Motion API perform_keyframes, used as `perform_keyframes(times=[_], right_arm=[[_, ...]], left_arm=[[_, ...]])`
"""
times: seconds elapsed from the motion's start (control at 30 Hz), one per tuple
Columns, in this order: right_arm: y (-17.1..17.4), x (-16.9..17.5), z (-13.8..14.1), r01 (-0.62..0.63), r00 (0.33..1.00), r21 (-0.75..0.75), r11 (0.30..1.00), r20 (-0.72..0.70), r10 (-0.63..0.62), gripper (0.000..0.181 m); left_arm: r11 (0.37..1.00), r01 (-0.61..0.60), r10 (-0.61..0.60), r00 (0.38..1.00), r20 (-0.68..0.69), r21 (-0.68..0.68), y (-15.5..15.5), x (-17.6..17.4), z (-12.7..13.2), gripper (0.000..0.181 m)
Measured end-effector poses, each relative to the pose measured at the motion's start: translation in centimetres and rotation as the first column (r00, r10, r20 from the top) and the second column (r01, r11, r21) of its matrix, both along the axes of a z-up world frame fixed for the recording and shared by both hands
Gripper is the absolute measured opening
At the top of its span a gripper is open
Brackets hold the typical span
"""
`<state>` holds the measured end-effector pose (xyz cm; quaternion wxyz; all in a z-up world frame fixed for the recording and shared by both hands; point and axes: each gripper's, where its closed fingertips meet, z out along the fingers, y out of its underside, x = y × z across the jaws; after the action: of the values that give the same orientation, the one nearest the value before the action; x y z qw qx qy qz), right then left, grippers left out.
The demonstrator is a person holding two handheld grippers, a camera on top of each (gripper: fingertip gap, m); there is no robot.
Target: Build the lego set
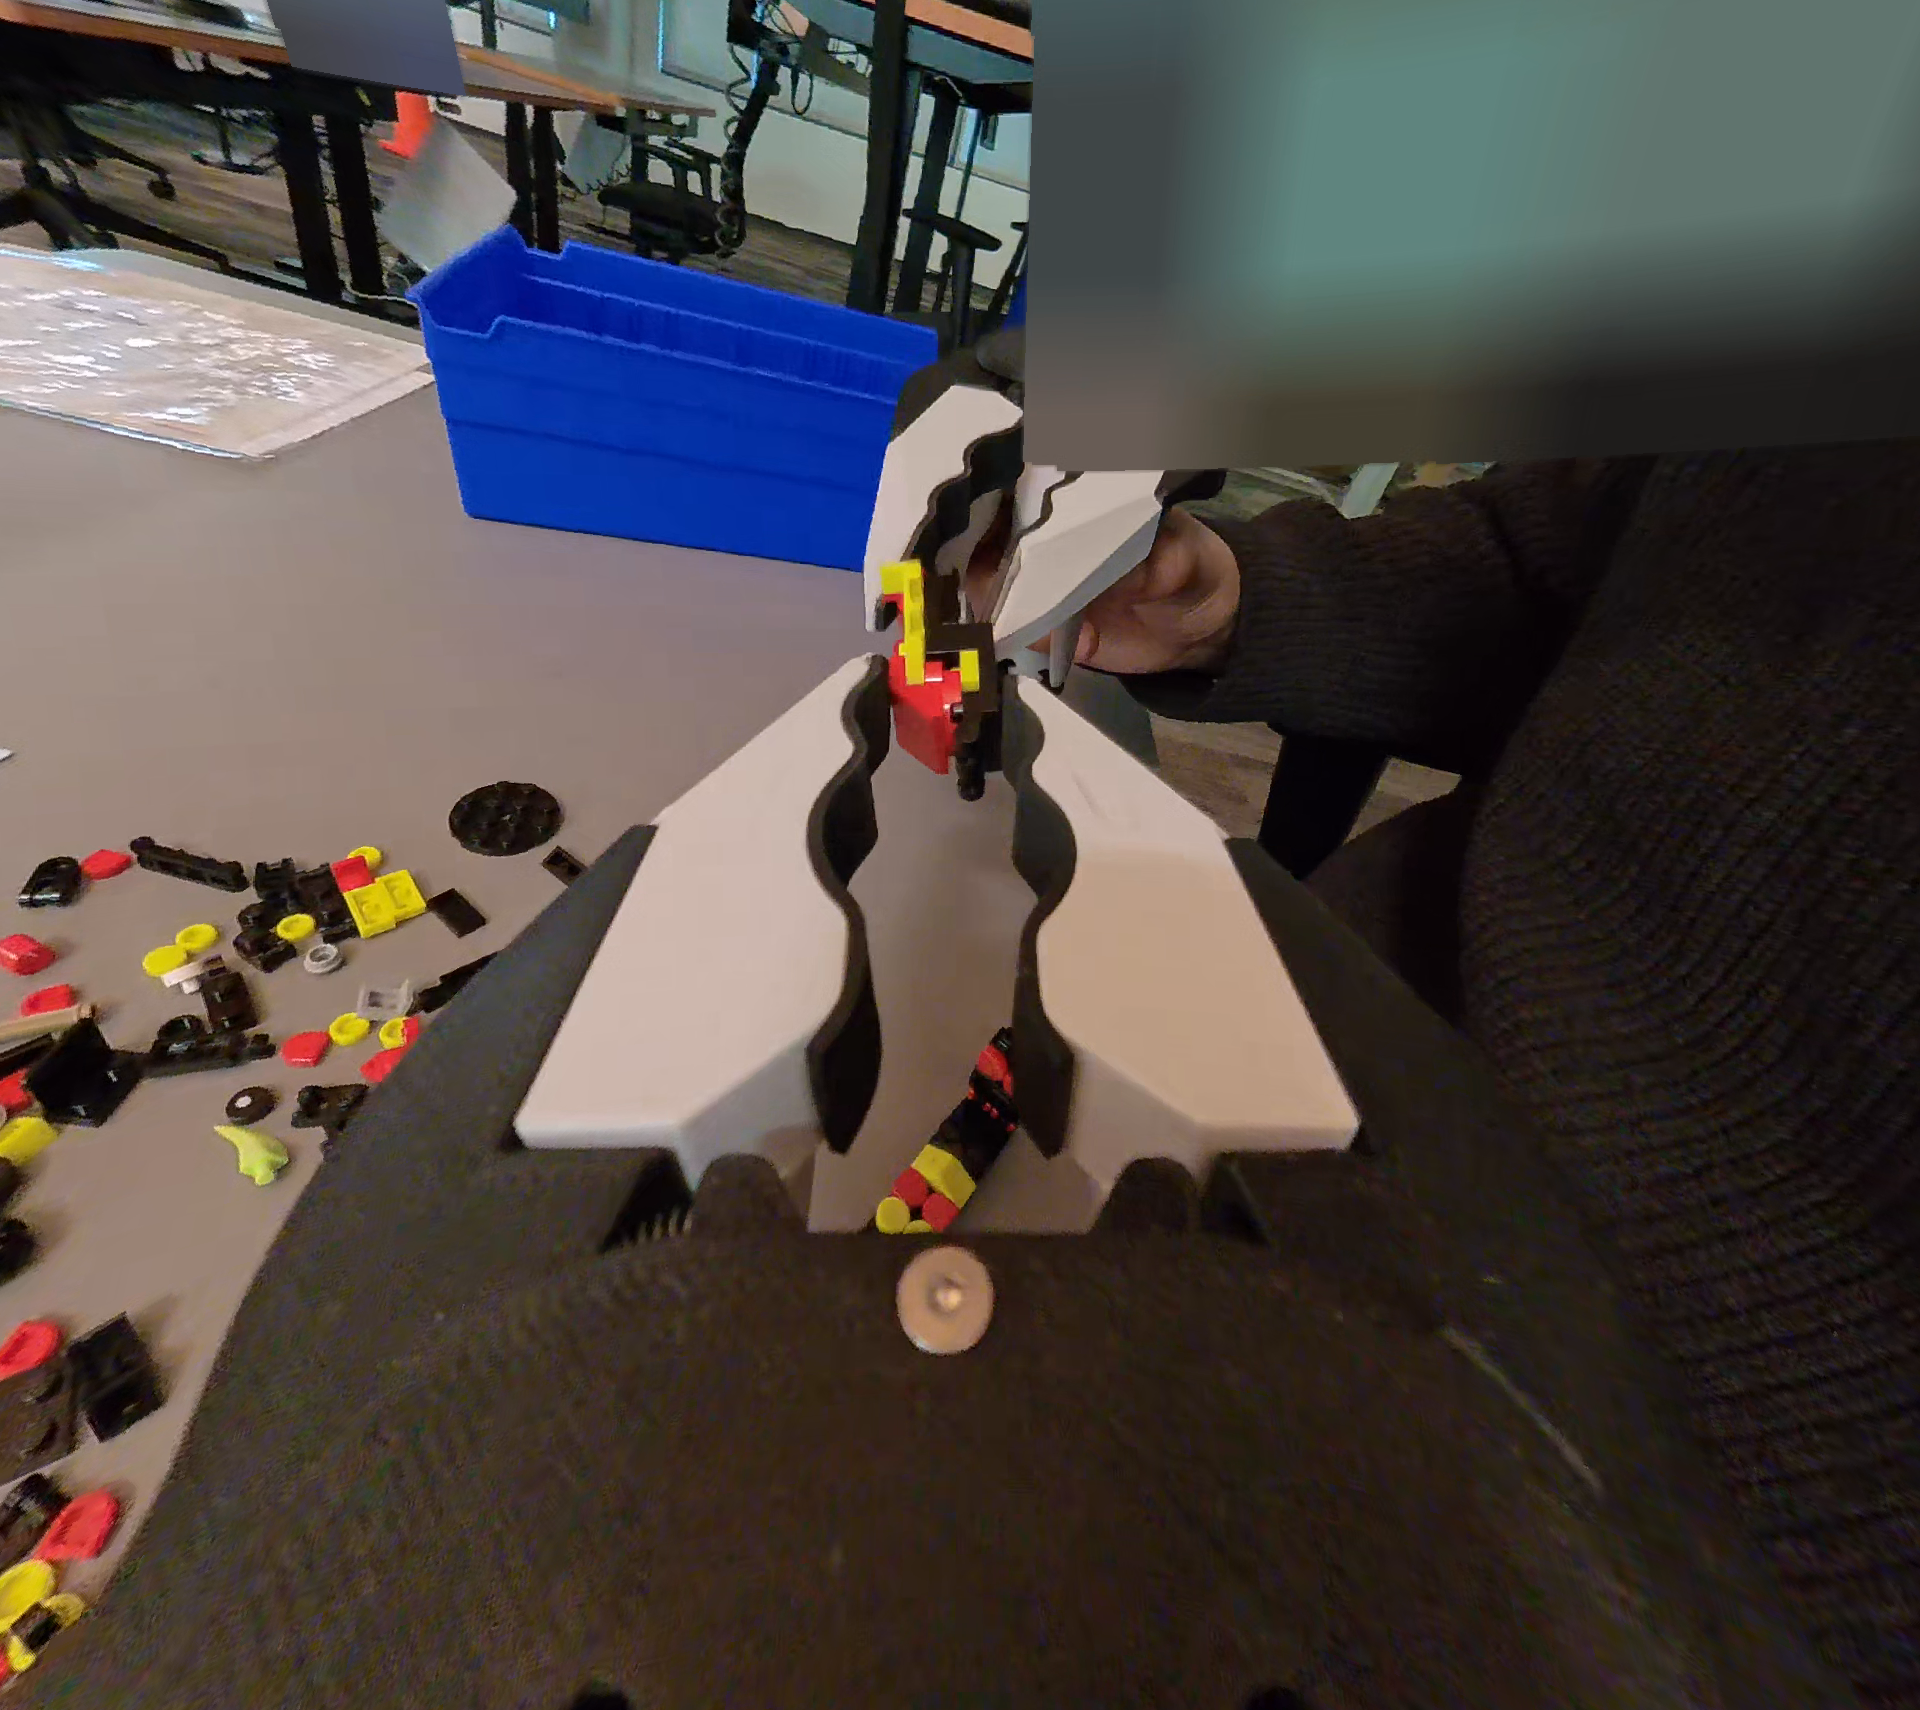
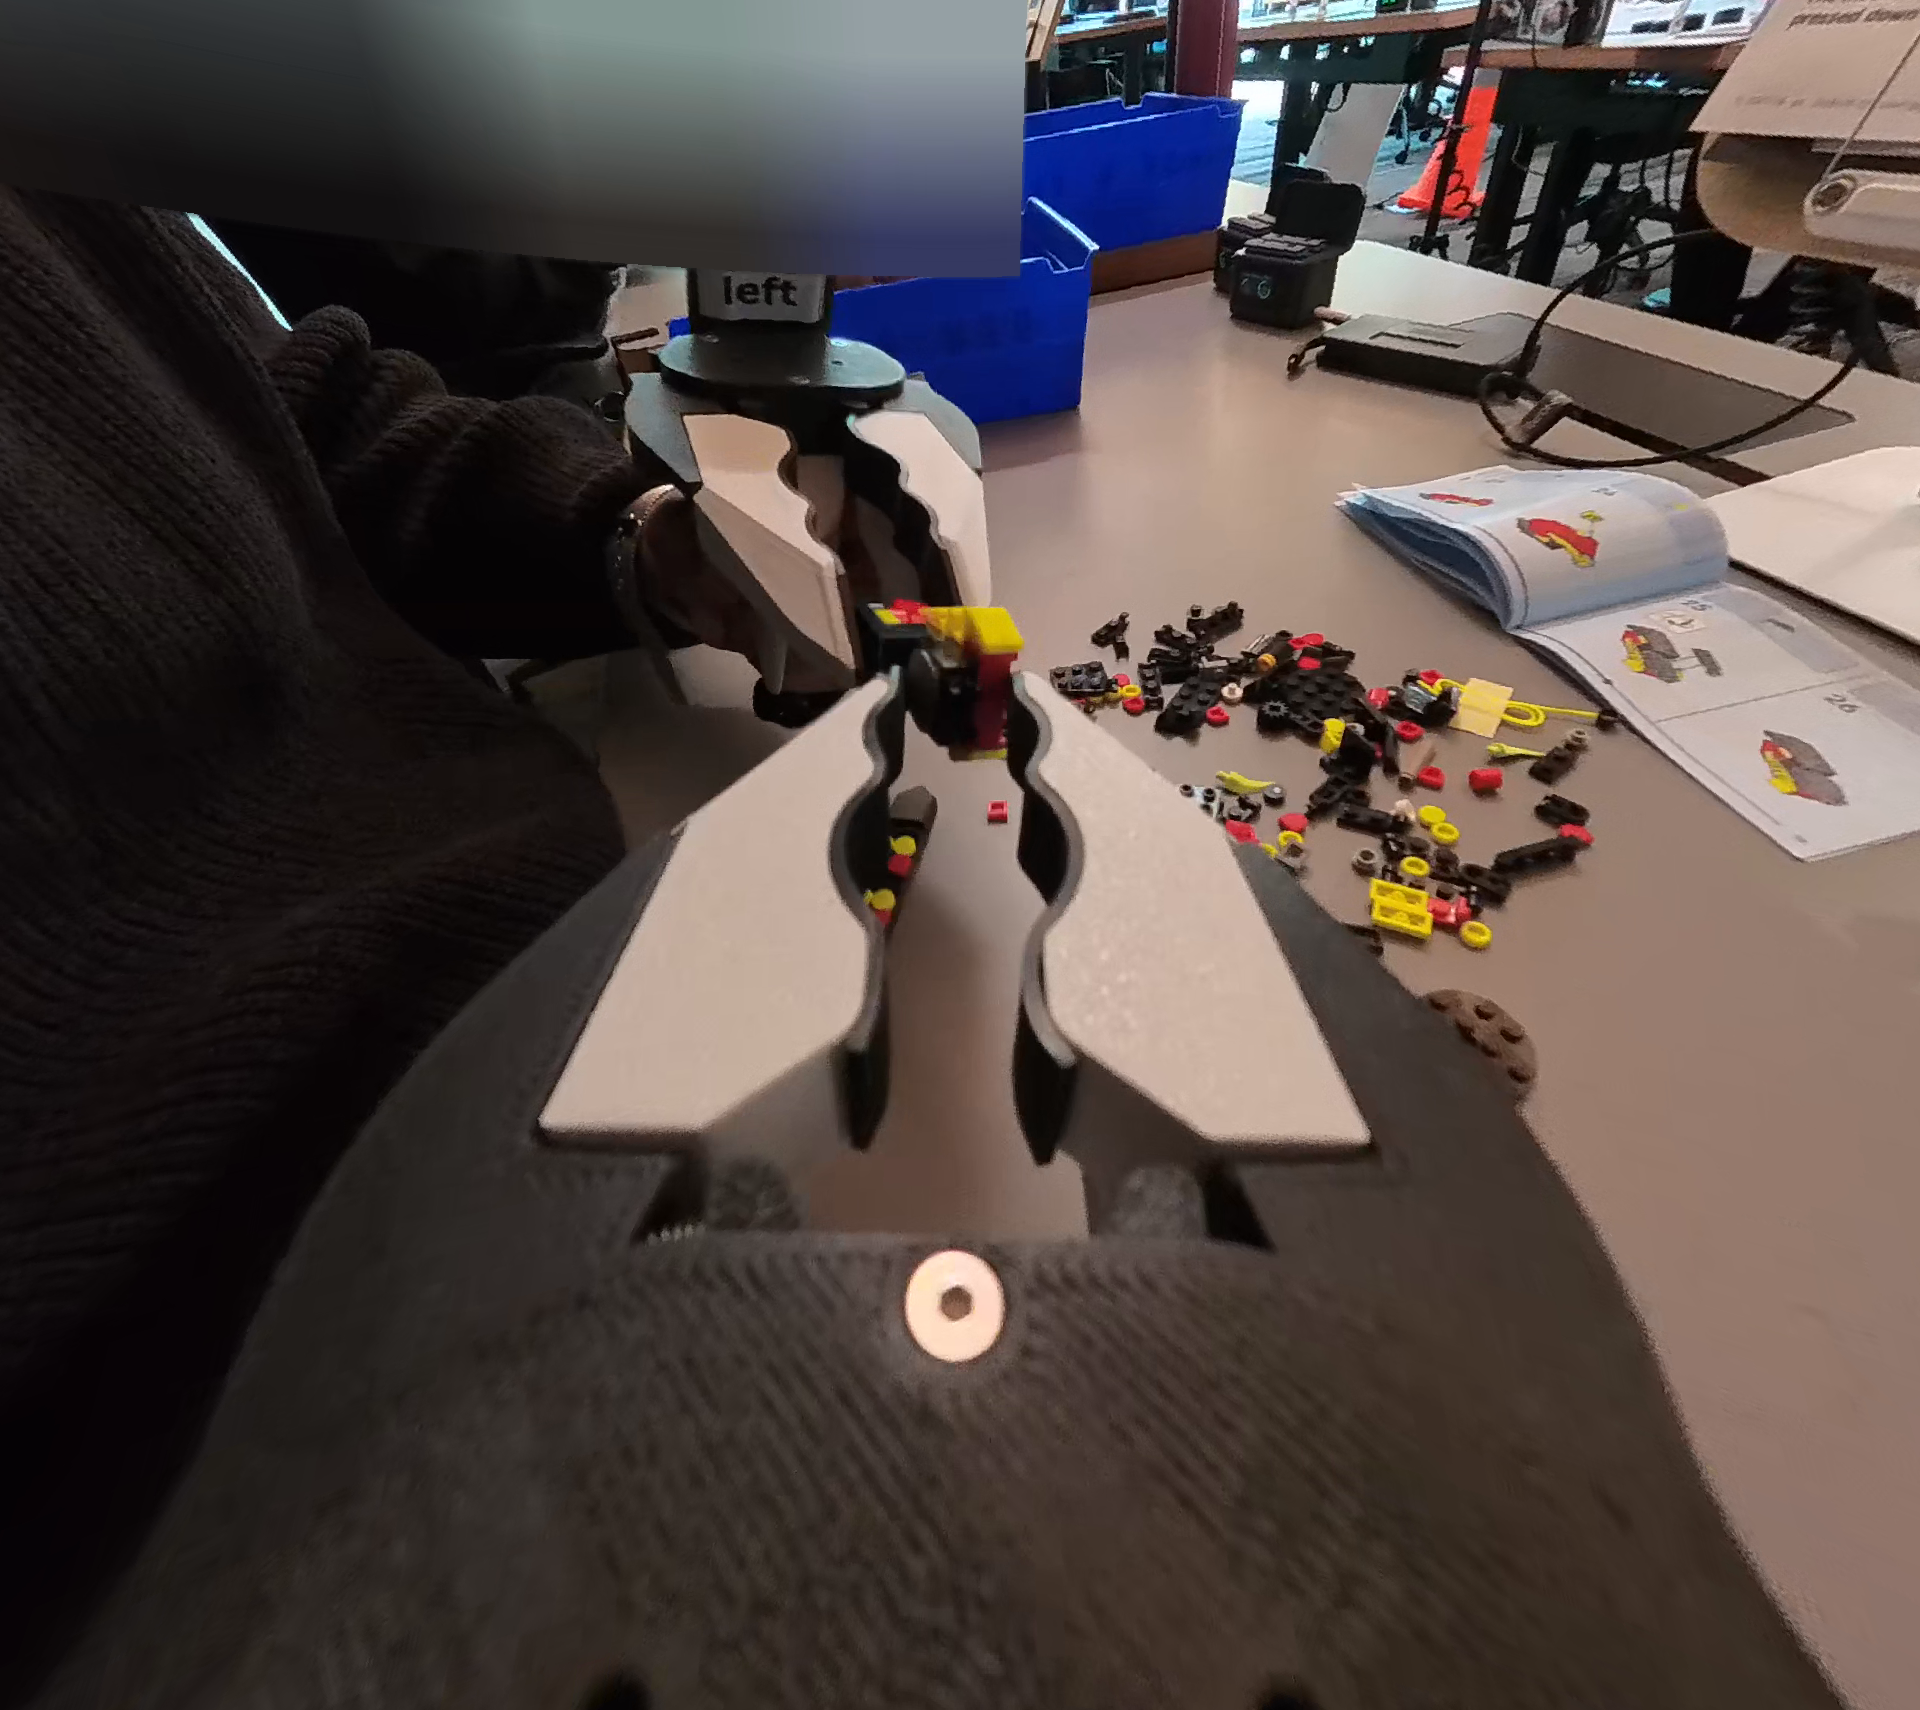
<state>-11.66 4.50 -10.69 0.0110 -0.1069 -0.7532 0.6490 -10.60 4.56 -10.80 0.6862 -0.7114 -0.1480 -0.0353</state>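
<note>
Gripped between both grippers, the model [image 1: 940, 704] is held above the table [image 1: 312, 600] at the centre of each wrist view. It is a small red, yellow and black assembly.

In the left wrist view, the left gripper [image 1: 940, 694] reaches up from the lower frame, its fingers converging on the model's red and black lower part; the jaws are closed on it. The right gripper [image 1: 935, 611] comes down from the upper right, tilted toward the left one, its tips clamped on the yellow piece on top of the model. A hand [image 1: 1164, 600] in a dark knit sleeve [image 1: 1382, 590] is seen behind it, right of centre.

In the right wrist view, the right gripper [image 2: 951, 689] rises from the lower frame and its jaws are closed on the model [image 2: 961, 673]. The left gripper [image 2: 894, 621] points down from the upper left and meets the model from the far side. The sleeve [image 2: 312, 621] fills the left of the frame.

Loose pieces [image 2: 1351, 756] in black, red and yellow are scattered on the table [image 2: 1195, 465] at right of centre, with an open booklet [image 2: 1621, 600] further right. A second assembly [image 1: 951, 1141] is seen on the table between the left gripper's fingers, low in the left wrist view. A blue bin [image 1: 665, 413] stands at upper left of centre there.
</note>
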Motion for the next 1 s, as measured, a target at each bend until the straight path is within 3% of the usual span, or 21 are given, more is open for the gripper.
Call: perform_keyframes(times=[0.7,0.87,1.0], right_arm=[[0.3,-0.1,-0.9,0.031,0.998,0.08,0.996,0.058,-0.036,0.016],[0.0,-0.3,-0.6,0.046,0.999,0.062,0.997,0.019,-0.047,0.017],[-0.3,0.0,0.2,0.017,1.0,0.003,1.0,-0.015,-0.017,0.022]], left_arm=[[0.993,-0.055,0.05,0.997,-0.055,-0.101,0.4,0.0,-1.0,0.018],[0.992,-0.062,0.05,0.993,-0.11,-0.108,0.0,-0.2,-0.7,0.018],[0.998,-0.029,0.026,0.999,-0.046,-0.051,-0.3,-0.3,0.0,0.017]])
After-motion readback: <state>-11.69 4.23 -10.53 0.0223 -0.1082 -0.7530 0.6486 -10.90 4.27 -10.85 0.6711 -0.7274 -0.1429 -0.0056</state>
